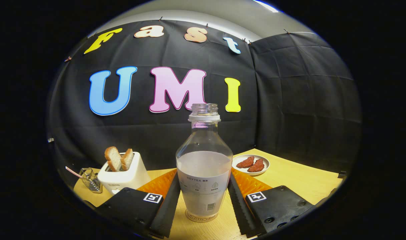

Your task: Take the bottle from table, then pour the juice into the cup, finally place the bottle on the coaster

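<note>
The bottle (204, 166) hides most of the coaster (201, 218) under it; only a curved sliver of its rim shows at the base. Its label print is too small to make out. The gripper (204, 200) fingers (167, 206) flank the bottle, and whether they press on it cannot be told. The wire basket (90, 180) beside the toaster (124, 175) is blurred at the counter (299, 180) edge.

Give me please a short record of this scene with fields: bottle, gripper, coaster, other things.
bottle: upright, uncapped, partly filled with pale liquid, between the fingers
gripper: open, fingers at both sides of the bottle, a gap visible on each side
coaster: under the bottle, on the table
other things: toaster with two bread slices, wire basket beside it, plate with two reddish pieces
</note>
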### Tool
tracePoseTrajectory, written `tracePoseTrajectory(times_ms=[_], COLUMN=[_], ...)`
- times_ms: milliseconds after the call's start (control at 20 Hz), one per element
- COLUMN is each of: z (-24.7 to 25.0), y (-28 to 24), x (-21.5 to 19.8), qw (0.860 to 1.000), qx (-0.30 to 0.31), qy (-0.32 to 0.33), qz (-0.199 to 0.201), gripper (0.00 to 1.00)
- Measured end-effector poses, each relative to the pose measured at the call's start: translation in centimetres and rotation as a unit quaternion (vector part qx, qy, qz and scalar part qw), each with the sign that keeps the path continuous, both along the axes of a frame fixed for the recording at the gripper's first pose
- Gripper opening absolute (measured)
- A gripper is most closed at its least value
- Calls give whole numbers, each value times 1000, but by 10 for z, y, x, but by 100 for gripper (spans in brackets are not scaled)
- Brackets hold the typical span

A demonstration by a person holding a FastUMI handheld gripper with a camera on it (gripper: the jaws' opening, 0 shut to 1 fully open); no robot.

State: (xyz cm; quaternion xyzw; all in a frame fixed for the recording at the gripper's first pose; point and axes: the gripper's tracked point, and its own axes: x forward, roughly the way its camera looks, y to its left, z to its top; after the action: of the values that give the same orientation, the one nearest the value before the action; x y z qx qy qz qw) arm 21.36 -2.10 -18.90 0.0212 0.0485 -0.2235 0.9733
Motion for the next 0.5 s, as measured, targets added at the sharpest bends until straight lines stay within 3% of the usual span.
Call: tracePoseTrajectory(times_ms=[500], z=[-80], y=[3], x=[40], qw=[999], qx=[-6], qy=[36], qz=[-7], gripper=[77])
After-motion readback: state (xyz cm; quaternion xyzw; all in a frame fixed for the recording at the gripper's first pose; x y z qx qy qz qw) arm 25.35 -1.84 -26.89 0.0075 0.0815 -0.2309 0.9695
